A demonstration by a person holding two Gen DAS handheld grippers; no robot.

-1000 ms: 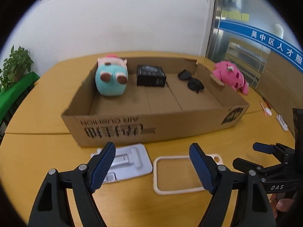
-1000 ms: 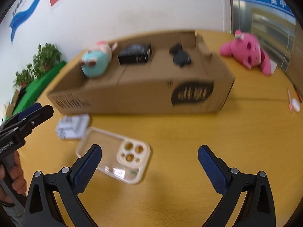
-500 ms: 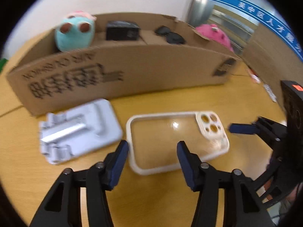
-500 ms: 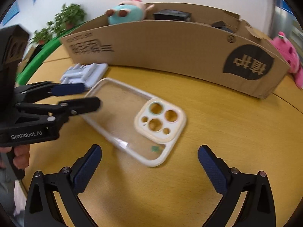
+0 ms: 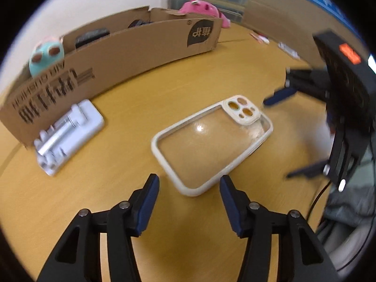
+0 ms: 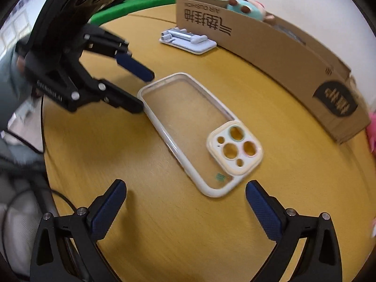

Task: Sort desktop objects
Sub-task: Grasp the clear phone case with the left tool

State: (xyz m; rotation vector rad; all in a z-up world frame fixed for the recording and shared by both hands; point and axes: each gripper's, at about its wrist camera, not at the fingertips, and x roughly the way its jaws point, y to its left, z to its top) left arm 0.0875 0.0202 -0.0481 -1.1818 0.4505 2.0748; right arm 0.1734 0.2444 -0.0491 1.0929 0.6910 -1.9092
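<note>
A clear phone case [image 5: 211, 141] with a cream rim lies flat on the wooden table; it also shows in the right wrist view [image 6: 199, 131]. My left gripper [image 5: 189, 183] is open, its jaws either side of the case's plain end. My right gripper [image 6: 185, 192] is open just short of the camera-hole end. A white folding phone stand [image 5: 68, 136] lies by the cardboard box [image 5: 131, 54], also in the right wrist view [image 6: 188, 41]. The box [image 6: 282, 54] holds a teal plush [image 5: 47, 54] and dark items.
A pink plush [image 5: 202, 7] lies on the table behind the box's far end. Small white and red items [image 5: 260, 38] lie further right. A green planter edge [image 6: 131, 9] with plants is beyond the table. Cables and grey fabric [image 5: 347, 202] hang off the table's near edge.
Both grippers have dropped low to the table and closed in on the phone case from opposite ends. The left gripper's jaws have narrowed. The case has stayed on the table.
</note>
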